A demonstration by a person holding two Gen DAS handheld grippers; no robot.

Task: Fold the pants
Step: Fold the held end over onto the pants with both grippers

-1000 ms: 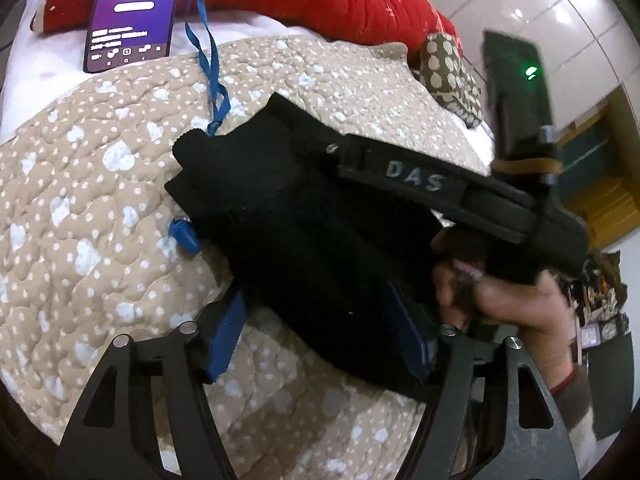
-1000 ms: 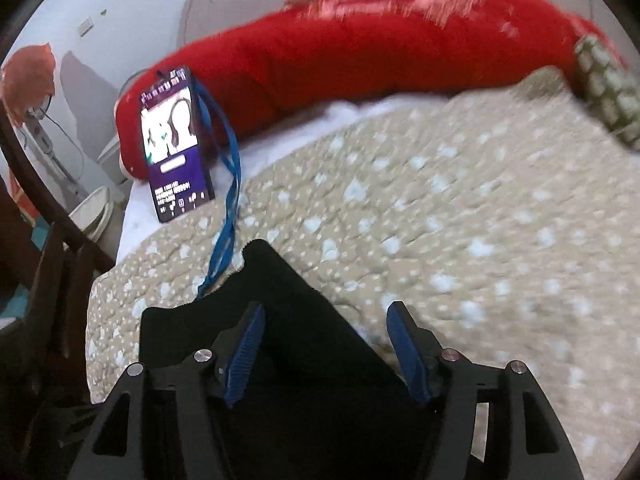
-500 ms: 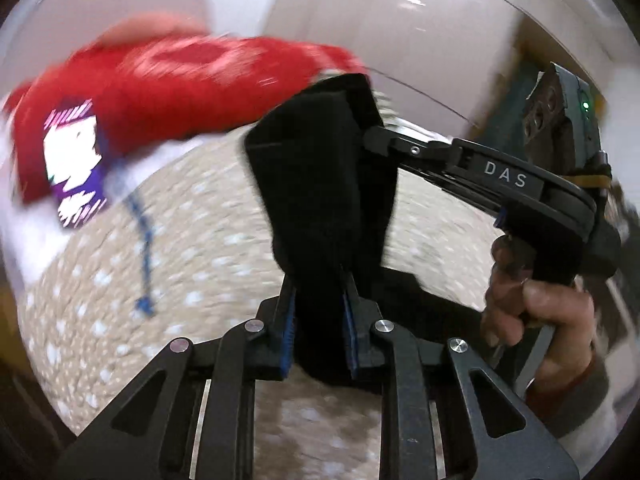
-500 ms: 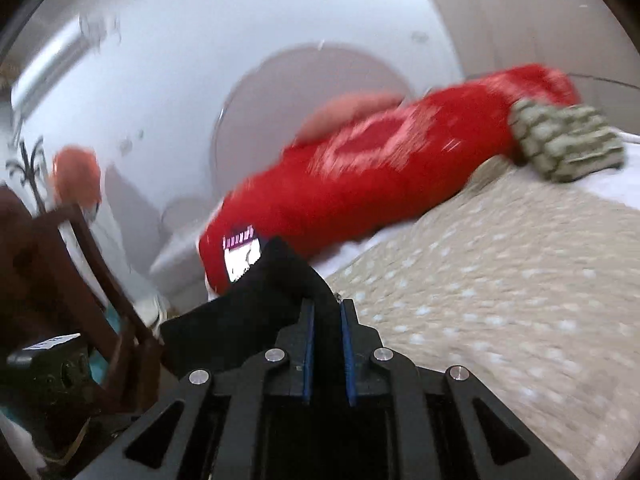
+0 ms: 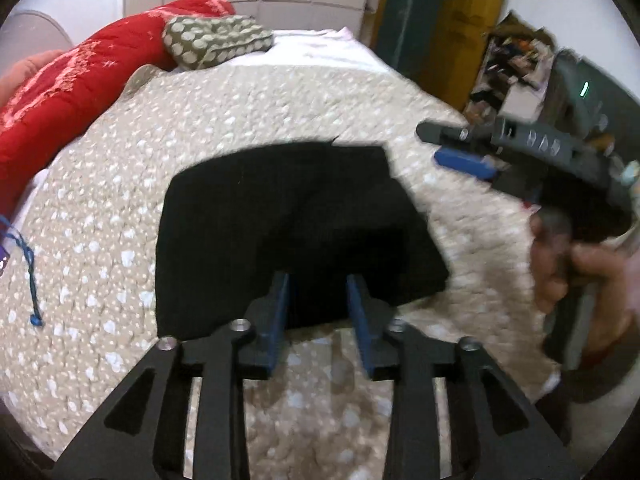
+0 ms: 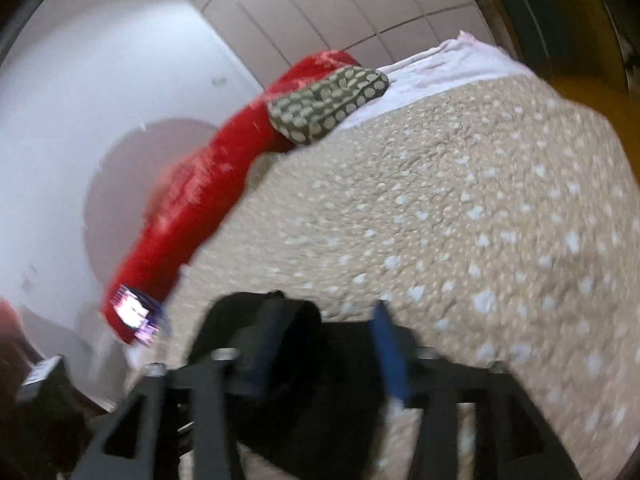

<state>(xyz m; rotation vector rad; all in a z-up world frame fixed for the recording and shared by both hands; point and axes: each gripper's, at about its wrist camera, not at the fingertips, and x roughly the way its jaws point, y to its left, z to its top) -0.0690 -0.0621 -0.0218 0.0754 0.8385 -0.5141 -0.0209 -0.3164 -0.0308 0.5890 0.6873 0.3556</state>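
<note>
The black pants (image 5: 296,232) lie as a folded bundle on the beige spotted quilt (image 5: 248,120). My left gripper (image 5: 319,300) hovers at their near edge. Its jaws are opening, and black cloth shows in the gap, but the blue pads (image 5: 278,312) do not press on it. In the left wrist view my right gripper (image 5: 460,156) is off to the right of the bundle, clear of it, held by a hand (image 5: 560,264). The blurred right wrist view shows the right gripper (image 6: 324,352) with jaws opening and the pants (image 6: 280,320) low behind its left finger, not gripped.
A red bolster (image 5: 72,80) and a spotted cushion (image 5: 216,40) lie along the bed's far side. A lit phone (image 6: 134,312) leans on the bolster, and its blue lanyard (image 5: 30,276) trails on the quilt. Beyond the bed's right edge are a door and cluttered shelves (image 5: 516,60).
Half a second ago both grippers were shut on the lifted pants. Now the pants lie folded on the quilt, both grippers have let go, and the right one has drawn away to the right.
</note>
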